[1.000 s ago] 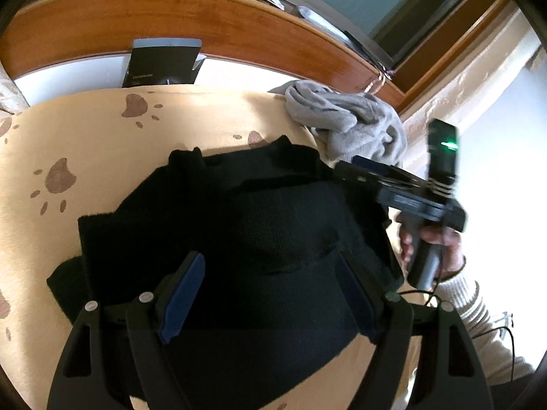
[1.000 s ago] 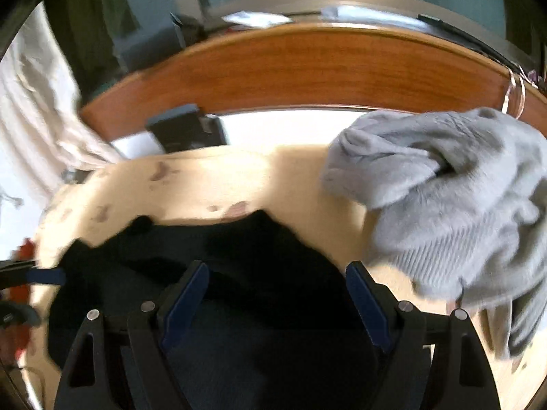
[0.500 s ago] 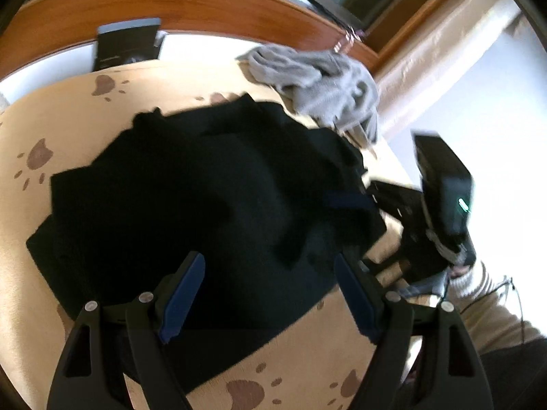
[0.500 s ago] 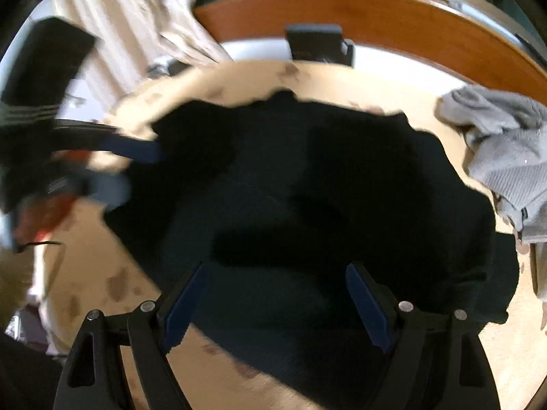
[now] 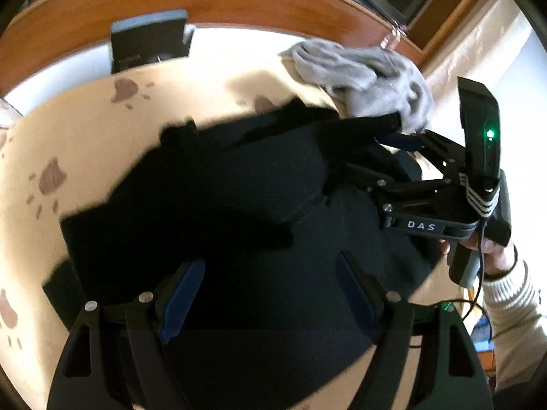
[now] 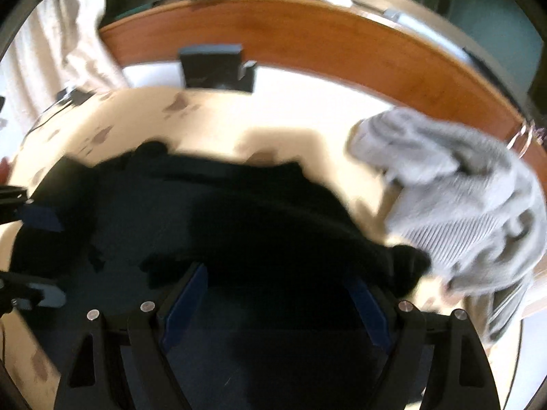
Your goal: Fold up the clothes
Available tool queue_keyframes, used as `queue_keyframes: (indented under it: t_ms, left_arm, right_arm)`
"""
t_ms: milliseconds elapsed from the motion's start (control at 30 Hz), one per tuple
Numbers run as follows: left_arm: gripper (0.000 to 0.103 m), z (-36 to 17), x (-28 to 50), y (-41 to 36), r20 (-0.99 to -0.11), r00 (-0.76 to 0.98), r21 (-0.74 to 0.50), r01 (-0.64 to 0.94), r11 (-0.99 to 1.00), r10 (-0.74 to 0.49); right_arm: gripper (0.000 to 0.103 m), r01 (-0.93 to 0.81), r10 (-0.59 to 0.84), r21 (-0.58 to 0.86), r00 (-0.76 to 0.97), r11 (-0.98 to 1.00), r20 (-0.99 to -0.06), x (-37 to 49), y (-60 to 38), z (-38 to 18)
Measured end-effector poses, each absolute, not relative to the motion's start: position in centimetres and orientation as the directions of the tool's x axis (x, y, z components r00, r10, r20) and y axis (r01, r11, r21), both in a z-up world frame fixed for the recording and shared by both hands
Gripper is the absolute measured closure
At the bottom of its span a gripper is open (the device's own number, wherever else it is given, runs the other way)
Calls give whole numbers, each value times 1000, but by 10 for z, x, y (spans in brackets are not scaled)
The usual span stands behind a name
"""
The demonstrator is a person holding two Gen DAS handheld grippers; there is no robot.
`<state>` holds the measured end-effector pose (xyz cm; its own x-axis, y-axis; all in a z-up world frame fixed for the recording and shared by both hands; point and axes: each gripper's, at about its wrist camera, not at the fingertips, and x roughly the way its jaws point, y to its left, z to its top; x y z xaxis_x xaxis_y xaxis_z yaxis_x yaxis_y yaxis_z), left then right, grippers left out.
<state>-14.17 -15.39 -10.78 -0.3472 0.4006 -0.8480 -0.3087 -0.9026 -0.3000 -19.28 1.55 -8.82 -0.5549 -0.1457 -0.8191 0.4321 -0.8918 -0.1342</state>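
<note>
Both tongs gape wide with nothing gripped. Left tongs hover over the black sweater, spread on the paw-print blanket; right tongs sit above its far side, grey sweater crumpled just right of them.

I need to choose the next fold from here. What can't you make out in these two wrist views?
- Black garment: near hem cut off by the bottom edge and covered by the left gripper in the left wrist view; folds lost in dark fabric.
- Right wrist view: motion blur smears the garment's outline under the right gripper.
- Grey garment: bunched, so shape unclear; the frame edge crops its right side.
</note>
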Motion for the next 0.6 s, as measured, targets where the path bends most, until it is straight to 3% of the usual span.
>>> queue_keyframes:
  t_ms: [367, 600]
  left_arm:
    - [21, -102, -200, -179, -808, -459, -322, -183, -929, 370]
    - [21, -111, -190, -202, -813, -467, -320, -142, -937, 348]
  right_arm:
    - [18, 295, -153, -53, -630, -954, -762, -254, 31, -74]
    - [18, 267, -194, 20, -645, -963, -739, -233, 62, -62]
